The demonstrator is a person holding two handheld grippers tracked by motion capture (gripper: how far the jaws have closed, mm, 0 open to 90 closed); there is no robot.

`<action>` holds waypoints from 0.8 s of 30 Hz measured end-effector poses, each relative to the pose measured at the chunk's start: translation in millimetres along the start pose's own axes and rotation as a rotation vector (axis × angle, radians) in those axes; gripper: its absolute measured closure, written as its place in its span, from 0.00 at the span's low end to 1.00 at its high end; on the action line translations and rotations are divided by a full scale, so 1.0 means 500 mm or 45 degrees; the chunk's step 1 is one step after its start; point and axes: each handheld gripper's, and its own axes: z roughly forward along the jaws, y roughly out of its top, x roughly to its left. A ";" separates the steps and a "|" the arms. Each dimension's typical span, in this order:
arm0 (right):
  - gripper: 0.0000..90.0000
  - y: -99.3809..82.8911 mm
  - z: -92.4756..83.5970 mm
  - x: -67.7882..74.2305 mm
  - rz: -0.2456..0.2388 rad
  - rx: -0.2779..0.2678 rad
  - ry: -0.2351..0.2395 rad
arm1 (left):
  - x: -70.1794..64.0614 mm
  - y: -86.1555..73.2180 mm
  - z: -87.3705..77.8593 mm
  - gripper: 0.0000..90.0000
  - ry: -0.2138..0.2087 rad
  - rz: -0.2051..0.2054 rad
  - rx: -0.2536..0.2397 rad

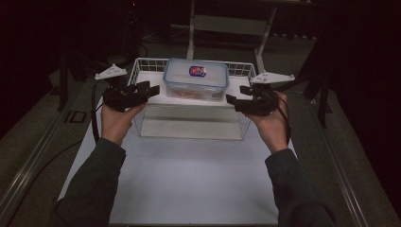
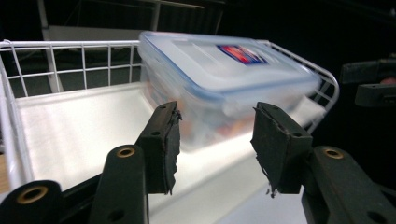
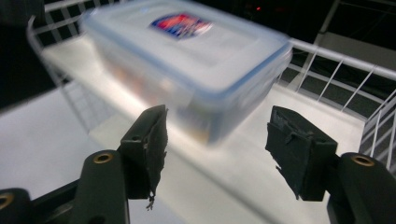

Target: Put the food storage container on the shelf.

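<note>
I hold the left gripper (image 1: pixel 147 90) and right gripper (image 1: pixel 238 97) with jaws spread and empty, flanking a blurred clear lidded container (image 1: pixel 196 78) with hazy orange contents, a red-and-blue label, sitting inside a white wire basket (image 1: pixel 189 120).

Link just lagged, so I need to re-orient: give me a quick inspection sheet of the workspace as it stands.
Surface: white table, bare in front of the basket.
Job's things: lidded plastic container sitting in white wire basket, toward its far side; orange contents, unclear.
Clutter: nothing seen.
Grippers: left gripper and right gripper open, flanking the container, not touching it.
Cables: black cable trailing from the left gripper.
Surroundings: dark; metal frame behind the table.
</note>
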 end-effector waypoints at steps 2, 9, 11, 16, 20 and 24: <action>0.41 -0.015 -0.015 0.010 -0.031 0.021 0.014 | -0.012 -0.012 -0.016 0.55 0.021 0.053 0.021; 0.42 -0.080 -0.058 0.036 -0.061 0.030 0.060 | -0.040 -0.060 -0.061 0.54 0.041 0.134 0.030; 0.41 -0.125 -0.077 0.051 -0.135 0.059 0.055 | -0.048 -0.118 -0.094 0.53 -0.002 0.192 0.061; 0.40 -0.197 -0.103 0.069 -0.200 0.101 0.060 | -0.039 -0.196 -0.129 0.52 0.013 0.173 0.072; 0.39 -0.250 -0.130 0.069 -0.143 0.070 0.053 | -0.041 -0.243 -0.156 0.51 0.029 0.200 0.089; 0.38 -0.299 -0.155 0.068 -0.066 0.032 0.035 | -0.042 -0.283 -0.180 0.50 0.045 0.203 0.084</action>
